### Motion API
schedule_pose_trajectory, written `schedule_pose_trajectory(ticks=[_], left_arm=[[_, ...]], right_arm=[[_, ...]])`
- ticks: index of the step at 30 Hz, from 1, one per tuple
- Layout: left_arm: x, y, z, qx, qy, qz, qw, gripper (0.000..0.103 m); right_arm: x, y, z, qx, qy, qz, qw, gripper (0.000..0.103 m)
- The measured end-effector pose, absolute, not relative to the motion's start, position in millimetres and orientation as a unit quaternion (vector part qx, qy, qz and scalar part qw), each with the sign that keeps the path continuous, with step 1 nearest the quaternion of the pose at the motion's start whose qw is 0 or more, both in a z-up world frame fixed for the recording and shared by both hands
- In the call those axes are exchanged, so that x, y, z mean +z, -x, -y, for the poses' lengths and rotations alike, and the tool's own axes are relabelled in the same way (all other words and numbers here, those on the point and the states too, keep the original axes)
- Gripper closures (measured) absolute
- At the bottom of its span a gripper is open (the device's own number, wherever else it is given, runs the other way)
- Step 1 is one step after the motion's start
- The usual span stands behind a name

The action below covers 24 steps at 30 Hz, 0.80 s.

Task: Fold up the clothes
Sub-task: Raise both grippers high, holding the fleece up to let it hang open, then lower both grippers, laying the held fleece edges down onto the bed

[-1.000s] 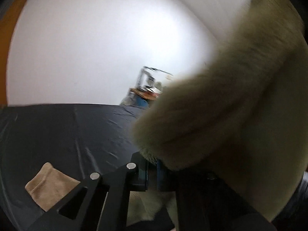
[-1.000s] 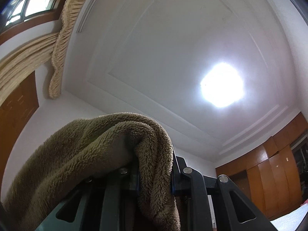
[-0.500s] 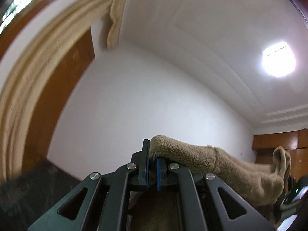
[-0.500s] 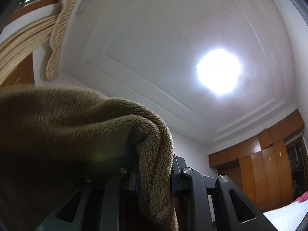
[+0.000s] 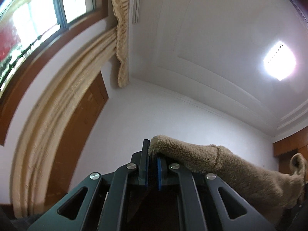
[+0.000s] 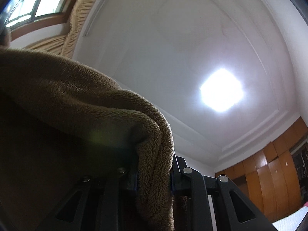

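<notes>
- Ahead of the left gripper [image 5: 153, 166] the air is open up to the white wall [image 5: 173, 119] and ceiling [image 5: 211, 38].
- To its left the beige curtain [image 5: 57, 115] and the window [image 5: 38, 19] close off that side.
- To its right the fleece garment [image 5: 231, 169] stretches across, blocking passage there.
- The same garment fills the left half ahead of the right gripper [image 6: 154, 181]; to the right the way is clear toward the wooden wardrobe [image 6: 269, 173].
</notes>
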State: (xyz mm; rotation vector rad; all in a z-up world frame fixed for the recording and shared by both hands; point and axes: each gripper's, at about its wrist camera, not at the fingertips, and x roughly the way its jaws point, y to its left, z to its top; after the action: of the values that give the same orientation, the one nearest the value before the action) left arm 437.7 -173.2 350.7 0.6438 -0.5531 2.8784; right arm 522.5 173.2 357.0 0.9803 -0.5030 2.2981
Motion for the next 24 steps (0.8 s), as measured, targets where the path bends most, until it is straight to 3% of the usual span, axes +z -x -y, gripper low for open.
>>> schedule_pose_trajectory(ticks=[10, 24], left_arm=[[321.2, -325.0, 158.1, 0.985, -0.082, 0.148, 0.02, 0.095], [203.5, -78.4, 137.4, 0.974, 0.194, 0.106, -0.039, 0.095]], right_arm=[[342.0, -438.8, -173.6, 0.917, -0.252, 0.2, 0.238, 0.08], [256.5, -230.6, -201.3, 0.97, 0.034, 0.198, 0.139, 0.08]])
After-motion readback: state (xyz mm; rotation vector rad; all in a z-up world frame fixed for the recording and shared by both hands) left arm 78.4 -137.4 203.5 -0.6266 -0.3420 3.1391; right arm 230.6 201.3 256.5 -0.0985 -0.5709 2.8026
